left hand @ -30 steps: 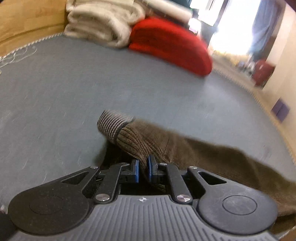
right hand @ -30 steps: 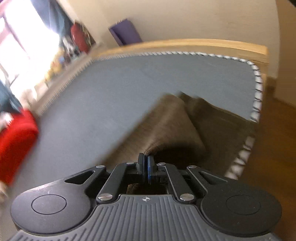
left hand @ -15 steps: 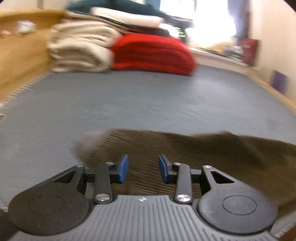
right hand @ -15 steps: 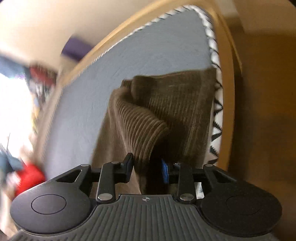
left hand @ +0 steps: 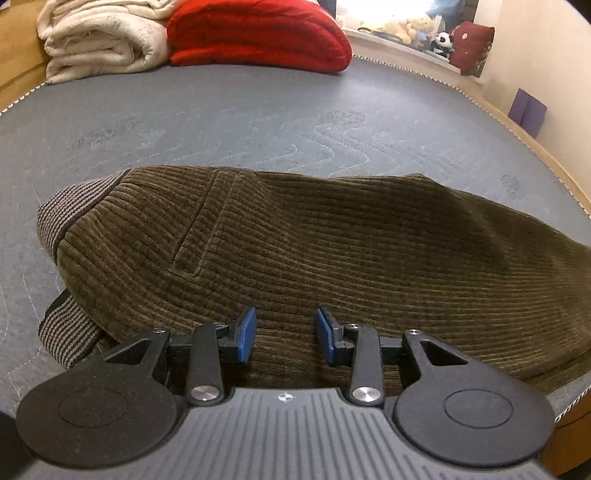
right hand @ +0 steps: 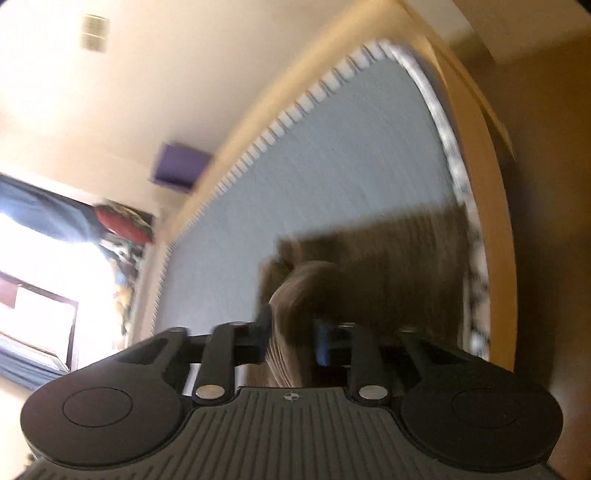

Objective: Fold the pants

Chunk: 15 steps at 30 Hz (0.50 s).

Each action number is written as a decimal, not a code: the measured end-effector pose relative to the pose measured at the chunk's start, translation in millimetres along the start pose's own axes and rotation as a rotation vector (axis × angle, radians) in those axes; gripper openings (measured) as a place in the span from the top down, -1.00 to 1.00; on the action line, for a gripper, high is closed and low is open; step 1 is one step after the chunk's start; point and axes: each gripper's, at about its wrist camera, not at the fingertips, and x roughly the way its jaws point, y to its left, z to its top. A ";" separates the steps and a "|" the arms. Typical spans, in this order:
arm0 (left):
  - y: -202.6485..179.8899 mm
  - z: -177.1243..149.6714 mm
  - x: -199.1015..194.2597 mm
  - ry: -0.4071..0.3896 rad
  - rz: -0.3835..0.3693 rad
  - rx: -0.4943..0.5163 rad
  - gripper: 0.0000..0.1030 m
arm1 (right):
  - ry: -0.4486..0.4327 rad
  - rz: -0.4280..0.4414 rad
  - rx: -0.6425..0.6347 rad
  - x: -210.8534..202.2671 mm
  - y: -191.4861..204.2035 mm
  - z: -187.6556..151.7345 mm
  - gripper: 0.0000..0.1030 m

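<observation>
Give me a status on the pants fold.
Done: brown corduroy pants lie doubled on the grey mattress. In hand: left hand-held gripper open above them; right hand-held gripper has been closing around a raised fold. Left: flatten and finish folding.

bed: grey quilted mattress (left hand: 258, 122) with zigzag piping, in a light wooden frame (right hand: 491, 206) | far ahead of left gripper: folded cream blanket (left hand: 99, 40) beside red blanket (left hand: 258, 33) | ahead right: bright window sill with soft toys (left hand: 410, 27) | walls: cream (right hand: 155, 74), purple panel (right hand: 181, 168) against one
</observation>
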 end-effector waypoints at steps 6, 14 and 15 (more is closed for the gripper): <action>-3.7 3.4 4.5 0.005 0.001 0.020 0.22 | -0.098 -0.096 -0.175 -14.7 13.7 7.3 0.80; -4.9 5.3 -5.0 0.000 -0.048 0.049 0.22 | -0.126 -0.398 -0.252 -14.4 4.3 3.8 0.78; -3.8 6.3 -7.5 -0.010 -0.054 0.049 0.22 | -0.095 -0.419 -0.227 -9.5 -1.9 5.3 0.77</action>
